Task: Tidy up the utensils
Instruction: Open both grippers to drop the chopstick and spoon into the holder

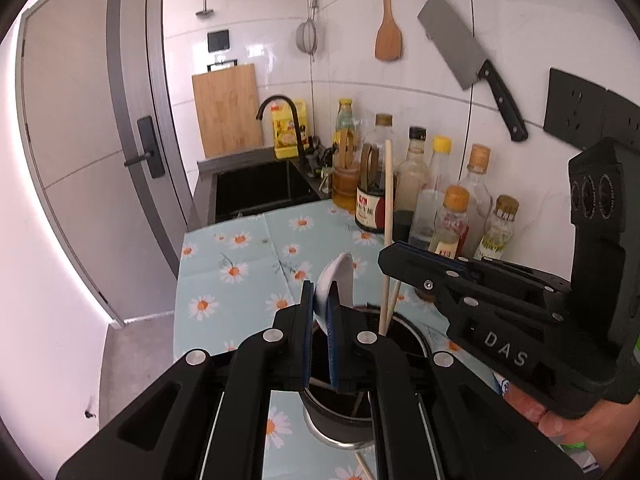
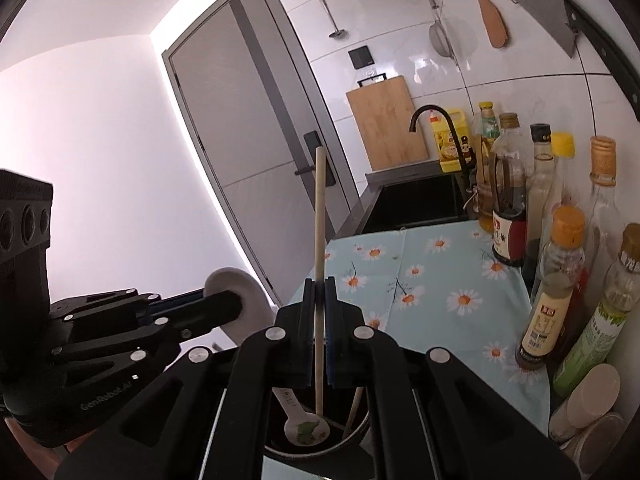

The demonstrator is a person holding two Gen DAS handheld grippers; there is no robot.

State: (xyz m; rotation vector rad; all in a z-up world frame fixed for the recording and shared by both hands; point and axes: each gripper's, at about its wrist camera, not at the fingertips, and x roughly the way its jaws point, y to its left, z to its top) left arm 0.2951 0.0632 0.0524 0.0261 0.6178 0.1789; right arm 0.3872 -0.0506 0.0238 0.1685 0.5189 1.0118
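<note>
The right gripper [image 2: 320, 292] pinched a chopstick [image 2: 319, 216], its long axis upright, tip already inside the holder [image 2: 356, 430] at six o'clock. The left gripper [image 1: 320, 300] clamped a white spoon [image 1: 340, 276] above the same holder.

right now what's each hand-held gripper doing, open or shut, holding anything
Left hand-held gripper: shut on the white spoon, over the utensil holder.
Right hand-held gripper: shut on a chopstick, over the same holder.

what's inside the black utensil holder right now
A white spoon with a green pattern and chopsticks sit in the black utensil holder; its bottom is hidden by the grippers.
</note>
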